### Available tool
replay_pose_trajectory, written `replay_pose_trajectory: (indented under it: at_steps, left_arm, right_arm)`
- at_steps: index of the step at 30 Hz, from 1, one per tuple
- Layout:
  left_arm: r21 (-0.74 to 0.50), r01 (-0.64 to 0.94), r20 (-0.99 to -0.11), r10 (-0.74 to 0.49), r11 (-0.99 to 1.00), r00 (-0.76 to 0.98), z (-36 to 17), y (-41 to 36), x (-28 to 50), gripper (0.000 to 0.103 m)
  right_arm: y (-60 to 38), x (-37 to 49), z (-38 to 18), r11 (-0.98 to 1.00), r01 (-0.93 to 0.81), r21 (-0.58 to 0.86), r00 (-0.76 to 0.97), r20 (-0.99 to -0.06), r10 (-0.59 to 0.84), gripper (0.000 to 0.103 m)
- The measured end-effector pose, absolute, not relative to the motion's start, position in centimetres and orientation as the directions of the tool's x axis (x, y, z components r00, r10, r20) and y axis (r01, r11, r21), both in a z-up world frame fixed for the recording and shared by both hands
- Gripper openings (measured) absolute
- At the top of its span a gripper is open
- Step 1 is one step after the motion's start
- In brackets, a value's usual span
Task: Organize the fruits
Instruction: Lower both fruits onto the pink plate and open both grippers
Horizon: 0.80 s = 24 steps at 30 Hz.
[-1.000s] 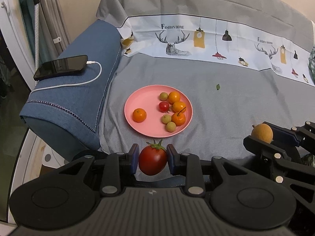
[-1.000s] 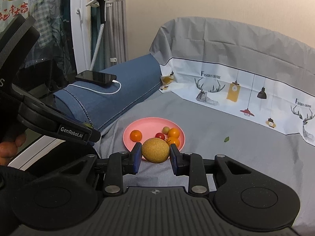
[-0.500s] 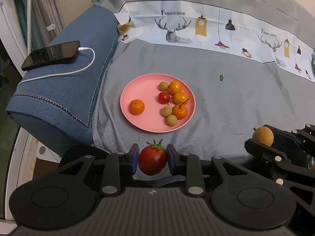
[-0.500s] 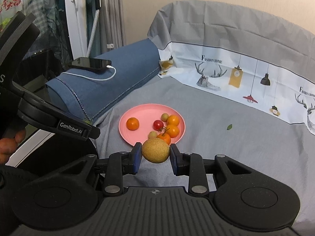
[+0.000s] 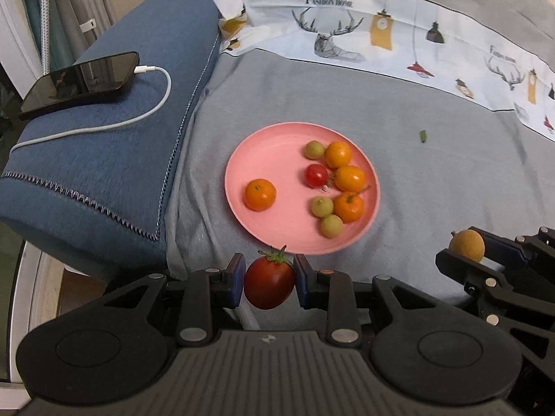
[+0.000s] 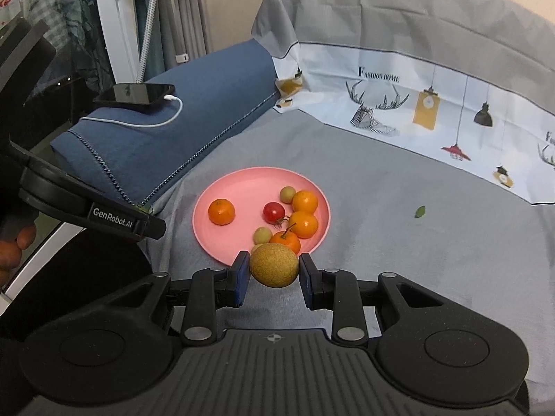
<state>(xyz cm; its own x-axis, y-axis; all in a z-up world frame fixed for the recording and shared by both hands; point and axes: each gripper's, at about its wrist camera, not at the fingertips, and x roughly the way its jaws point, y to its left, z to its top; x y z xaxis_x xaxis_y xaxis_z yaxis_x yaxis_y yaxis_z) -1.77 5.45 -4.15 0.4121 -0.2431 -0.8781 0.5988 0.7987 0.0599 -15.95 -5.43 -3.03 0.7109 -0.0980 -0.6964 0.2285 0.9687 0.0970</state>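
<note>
A phone on its cable lies on the blue cushion beside the plate, which holds four oranges, three green fruits and one cherry tomato. The left tool stays clamped on a tomato and the right tool on a pear, both now nearer the plate's near edge than a second ago.

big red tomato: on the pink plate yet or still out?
Out. The big red tomato is clamped between the left gripper pads, short of the round pink plate rim.

Small green scrap on cloth unidentifiable (too small); phone partly hidden.
</note>
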Motion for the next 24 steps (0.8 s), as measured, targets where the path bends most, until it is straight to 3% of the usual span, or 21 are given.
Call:
replay_pose_trajectory:
  at_steps: [24]
  left_arm:
    - [0.102, 0.59, -0.898, -0.18, 0.801, 0.401, -9.8, -1.1, 7.7, 0.033]
  right_arm:
    - [-9.1, -4.8, -9.4, 0.981, 0.178, 0.08, 0.652, -0.756, -0.057, 0.031]
